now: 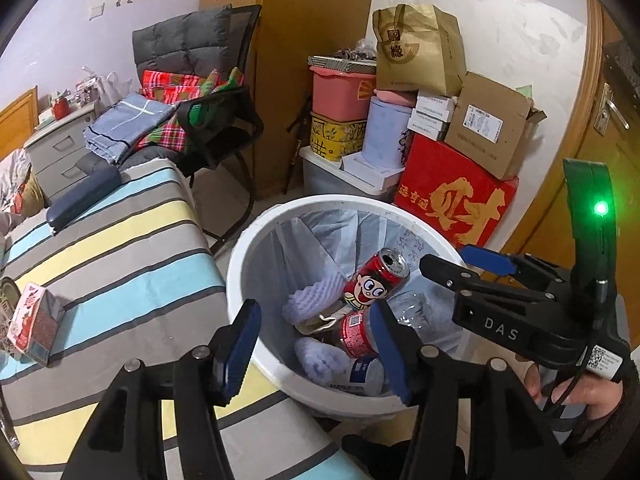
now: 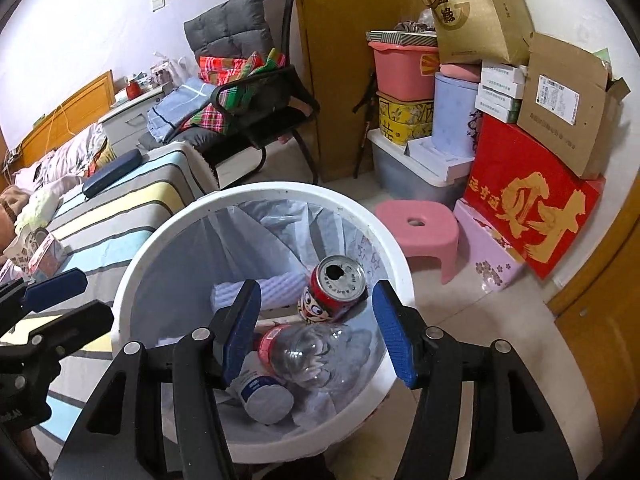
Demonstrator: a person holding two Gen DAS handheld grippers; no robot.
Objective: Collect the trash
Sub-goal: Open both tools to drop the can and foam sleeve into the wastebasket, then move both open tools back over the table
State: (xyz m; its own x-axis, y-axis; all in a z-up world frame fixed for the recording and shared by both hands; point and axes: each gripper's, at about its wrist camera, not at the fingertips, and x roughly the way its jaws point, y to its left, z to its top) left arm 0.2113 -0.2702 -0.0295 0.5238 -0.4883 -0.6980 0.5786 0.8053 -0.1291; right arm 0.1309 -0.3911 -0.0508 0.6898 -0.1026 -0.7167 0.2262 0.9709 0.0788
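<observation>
While both grippers are hanging over the white bin (image 2: 132, 264), I am seeing nothing caught in either of them. My left gripper (image 1: 316, 348) is standing with its blue pads apart above the near rim, and nothing is lying between the pads. My right gripper (image 2: 316, 332) is likewise standing apart over the middle of the bin, its pads clear of the trash below. In the left wrist view the right gripper is showing at the right edge, with a person's hand (image 1: 576, 388) wrapping its handle.

Inside the bin, on a pale liner, a red can (image 2: 334, 290) with a cartoon face is lying tilted with its opened top facing up and toward the far side. Just near of it a clear plastic bottle (image 2: 308, 354) with a red label is lying on its side, and a white container (image 2: 264, 396) with a blue label is resting against the bottle on the near left. A ribbed white foam piece (image 2: 276, 288) is sitting to the left of the can.

To the left of the bin, a striped bed (image 1: 120, 240) is carrying a small red and white carton (image 1: 34, 322) near its left edge. A pink stool (image 2: 420, 228) is standing on the floor to the right of the bin.
</observation>
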